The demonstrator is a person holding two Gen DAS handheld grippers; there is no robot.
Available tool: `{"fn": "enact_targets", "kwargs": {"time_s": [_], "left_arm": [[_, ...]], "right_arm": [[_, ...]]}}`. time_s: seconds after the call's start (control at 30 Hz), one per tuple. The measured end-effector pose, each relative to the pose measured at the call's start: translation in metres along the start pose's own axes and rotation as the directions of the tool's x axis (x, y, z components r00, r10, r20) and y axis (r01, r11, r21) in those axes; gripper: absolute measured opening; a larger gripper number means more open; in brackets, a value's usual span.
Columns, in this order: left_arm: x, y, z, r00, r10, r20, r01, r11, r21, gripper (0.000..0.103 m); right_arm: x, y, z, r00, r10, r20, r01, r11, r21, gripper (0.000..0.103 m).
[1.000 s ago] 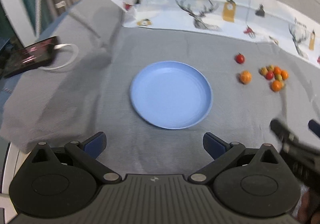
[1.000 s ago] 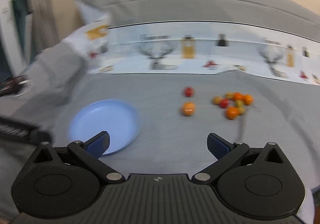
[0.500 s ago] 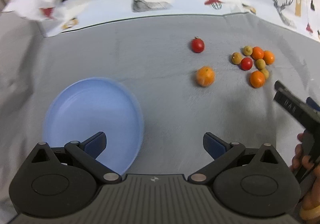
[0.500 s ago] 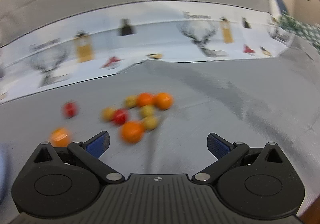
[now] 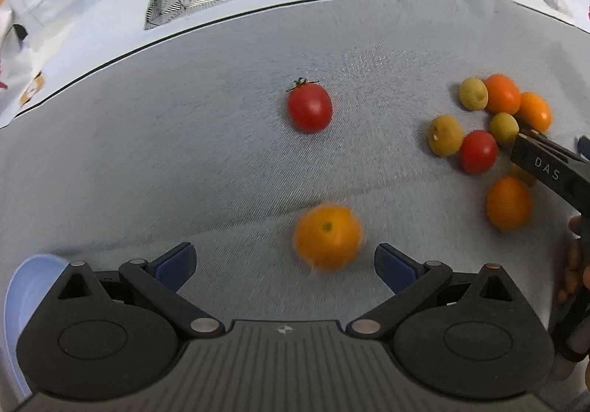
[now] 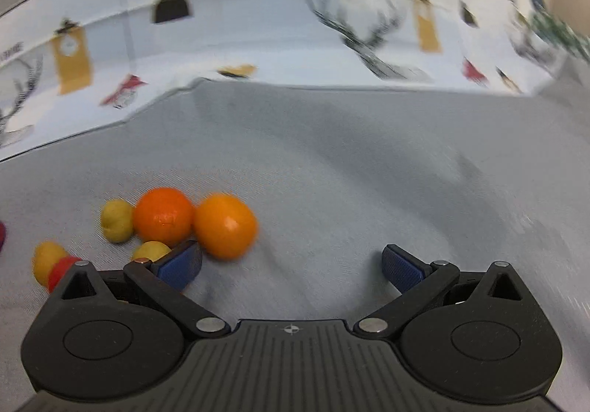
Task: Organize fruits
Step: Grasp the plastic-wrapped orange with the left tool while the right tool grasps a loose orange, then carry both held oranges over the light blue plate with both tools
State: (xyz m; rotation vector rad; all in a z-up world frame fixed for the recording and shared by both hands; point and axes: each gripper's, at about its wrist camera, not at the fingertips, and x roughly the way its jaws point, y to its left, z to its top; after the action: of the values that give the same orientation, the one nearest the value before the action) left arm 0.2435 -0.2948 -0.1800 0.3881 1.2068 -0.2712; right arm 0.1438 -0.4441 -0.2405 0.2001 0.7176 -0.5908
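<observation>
We see the left gripper (image 5: 284,259) wide open, holding nothing, with a round blurry orange fruit (image 5: 327,236) between its blue pads on the woven gray cloth (image 5: 184,154). At 12 o'clock, a smooth red tomato (image 5: 309,108). At 2 o'clock, the fruit pile (image 5: 483,128), where the right gripper (image 6: 291,266), marked "DAS", gapes empty.

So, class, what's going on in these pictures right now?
A person holds tongs in each hand over a grey cloth. The left tongs are open just short of a lone orange fruit. The right tongs are open at the edge of the fruit cluster. Nothing is gripped yet; the blue plate shows only its edge.
</observation>
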Motion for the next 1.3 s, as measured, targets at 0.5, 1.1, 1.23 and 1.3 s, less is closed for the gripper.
{"fn": "enact_targets", "kwargs": {"time_s": [0.5,1.1,1.23,1.3], "left_arm": [[-0.037,0.01,-0.01,0.988,-0.113,0.101,0.109,0.993,0.044,0.042],[-0.214,0.112,-0.194,0.981,-0.11,0.157,0.118,0.992,-0.042,0.042],[-0.234,0.146,-0.243,0.981,-0.074,0.179,0.094,0.99,-0.108,0.042],[-0.244,0.16,-0.266,0.978,-0.062,0.198,0.091,0.986,-0.141,0.042]], "right_arm": [[-0.022,-0.006,0.009,0.997,0.0,0.075,0.001,1.0,-0.006,0.036],[-0.302,0.006,-0.041,0.894,0.443,0.058,-0.447,0.89,0.087,0.036],[-0.351,0.047,-0.059,0.822,0.57,0.003,-0.57,0.822,0.012,0.036],[-0.372,0.065,-0.068,0.794,0.607,-0.016,-0.607,0.793,-0.04,0.036]]}}
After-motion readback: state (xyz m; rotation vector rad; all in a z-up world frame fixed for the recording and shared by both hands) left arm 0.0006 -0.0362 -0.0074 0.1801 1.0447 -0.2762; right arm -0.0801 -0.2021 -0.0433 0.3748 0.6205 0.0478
